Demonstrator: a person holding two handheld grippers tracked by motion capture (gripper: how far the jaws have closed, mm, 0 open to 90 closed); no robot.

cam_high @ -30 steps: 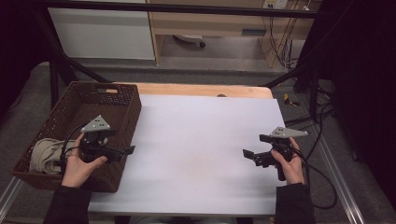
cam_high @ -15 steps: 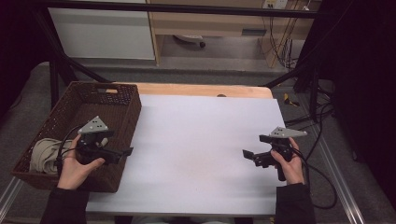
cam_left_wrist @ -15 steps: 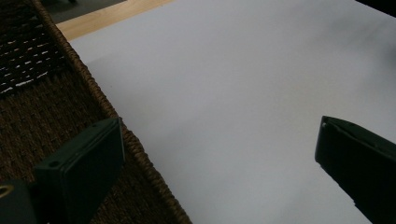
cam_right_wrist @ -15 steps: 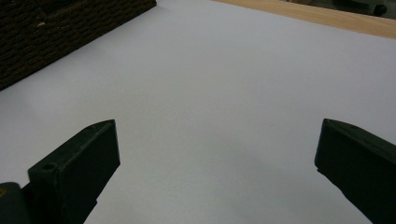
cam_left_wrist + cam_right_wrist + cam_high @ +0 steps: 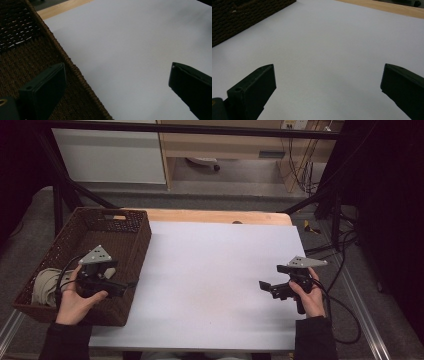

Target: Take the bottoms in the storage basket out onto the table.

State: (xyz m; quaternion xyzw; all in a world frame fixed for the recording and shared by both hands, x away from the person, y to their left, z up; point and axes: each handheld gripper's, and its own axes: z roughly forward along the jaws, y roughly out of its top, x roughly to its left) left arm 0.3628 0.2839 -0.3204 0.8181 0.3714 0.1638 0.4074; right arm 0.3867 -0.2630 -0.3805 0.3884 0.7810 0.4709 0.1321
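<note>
- Wicker basket (image 5: 130, 227), dark brown and rectangular, sits at the left edge of the table, its long side lying against the white sheet (image 5: 215, 265) that covers the tabletop
- Inside the basket, at its near left corner, lies a pale coil of rope or cord (image 5: 44, 284); what exactly it is cannot be told
- Left gripper (image 5: 131, 286) hangs over the near right part of the basket, held in the person's left hand (image 5: 75, 300), with a grey three-cornered plate on top and a black cable looping down beside the coil
- In the left gripper view its two black jaws stand wide apart with nothing between them; one jaw sits over the woven basket floor, the other over the white sheet, and the basket rim (image 5: 72, 66) runs between them
- White sheet stretches bare across the middle of the table, with a strip of light wooden tabletop (image 5: 210, 216) showing along its far edge
- Right gripper (image 5: 263, 285) sits near the right edge of the sheet, held in the person's right hand (image 5: 310, 297), pointing left toward the basket and well apart from it
- In the right gripper view its jaws are likewise spread wide and hold nothing, with plain white sheet under them and the basket wall (image 5: 242, 20) far off at the upper left
</note>
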